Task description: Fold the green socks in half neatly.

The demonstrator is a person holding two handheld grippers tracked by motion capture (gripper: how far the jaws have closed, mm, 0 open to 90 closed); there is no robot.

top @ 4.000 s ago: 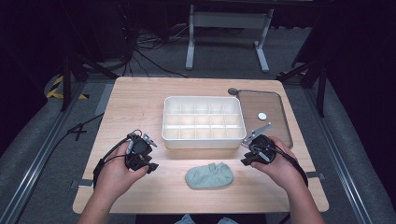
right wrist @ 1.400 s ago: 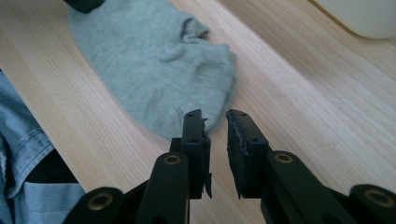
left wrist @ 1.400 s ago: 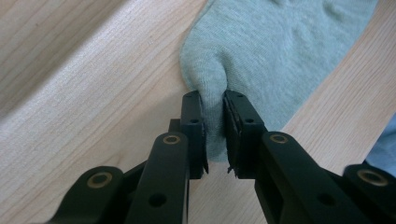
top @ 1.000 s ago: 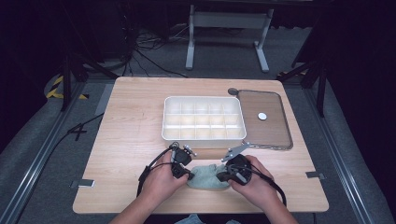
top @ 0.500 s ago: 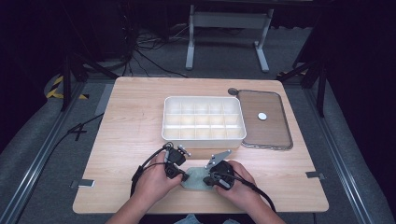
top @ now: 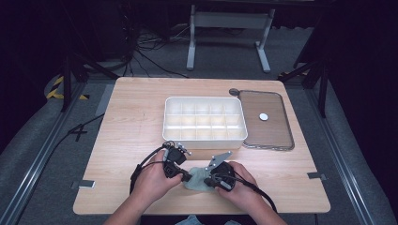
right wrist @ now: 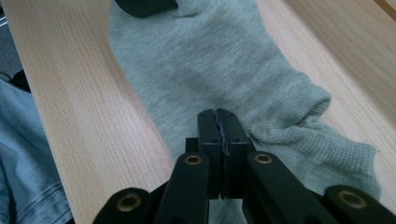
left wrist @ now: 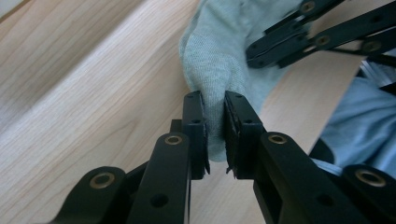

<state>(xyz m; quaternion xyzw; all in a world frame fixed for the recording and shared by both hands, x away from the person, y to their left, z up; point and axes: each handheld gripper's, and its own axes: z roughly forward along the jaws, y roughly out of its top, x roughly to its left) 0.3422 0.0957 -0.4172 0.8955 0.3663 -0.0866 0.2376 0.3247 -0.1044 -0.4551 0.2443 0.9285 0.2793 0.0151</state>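
The left gripper [left wrist: 215, 133] is clamped on a fold of a pale grey-green knitted sock [left wrist: 219, 60], the fabric being pinched between its two black jaws in the left gripper view. The right gripper [right wrist: 218, 135] is pressed shut, its jaws meeting on the fabric near the sock's [right wrist: 224, 70] ribbed cuff in the right gripper view; a thin layer appears to be caught between them, though this cannot be told for certain. In the high view, the left gripper [top: 184, 174] and the right gripper [top: 210, 179] are seen close together at the near edge of the light wooden table [top: 136, 122], with the sock [top: 198, 178] lying on the table between them. Each gripper is held by a hand, and a black cable is trailed from each.

Just beyond the grippers, a white plastic tray divided into compartments [top: 204, 136] is set on the table. Beside it, to the right, a flat brown lid with a grey rim [top: 265, 129] is laid, with a small white round knob [top: 264, 116] at its middle.
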